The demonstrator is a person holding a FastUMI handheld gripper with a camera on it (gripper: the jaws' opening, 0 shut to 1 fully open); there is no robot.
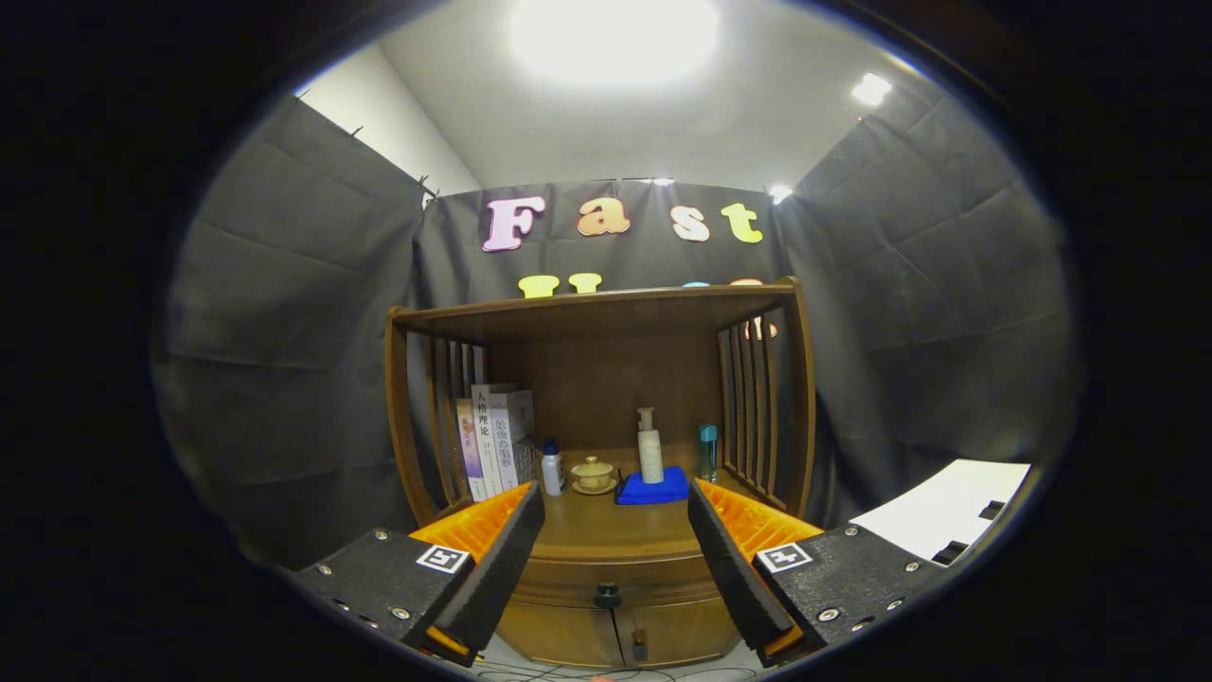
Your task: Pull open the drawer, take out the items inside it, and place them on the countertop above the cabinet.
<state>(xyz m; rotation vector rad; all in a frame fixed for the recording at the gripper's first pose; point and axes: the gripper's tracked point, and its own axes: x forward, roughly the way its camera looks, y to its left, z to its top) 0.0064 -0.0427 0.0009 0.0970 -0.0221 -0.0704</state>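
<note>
A wooden cabinet (601, 398) stands ahead of me against the booth wall. Its drawer (611, 573) sits shut just under the countertop (606, 530), with a small dark knob (607, 595) at its middle. My gripper (615, 530) is open, its fingers spread wide to either side of the countertop's front, some way short of the cabinet. Nothing is between the fingers. The drawer's contents are hidden.
On the countertop stand several books (494, 438) at the left, a small white bottle (553, 468), a lidded cup on a saucer (594, 474), a pump bottle (650, 447) on a blue cloth (653, 488), and a teal bottle (708, 452). A white surface (947, 516) lies at the right.
</note>
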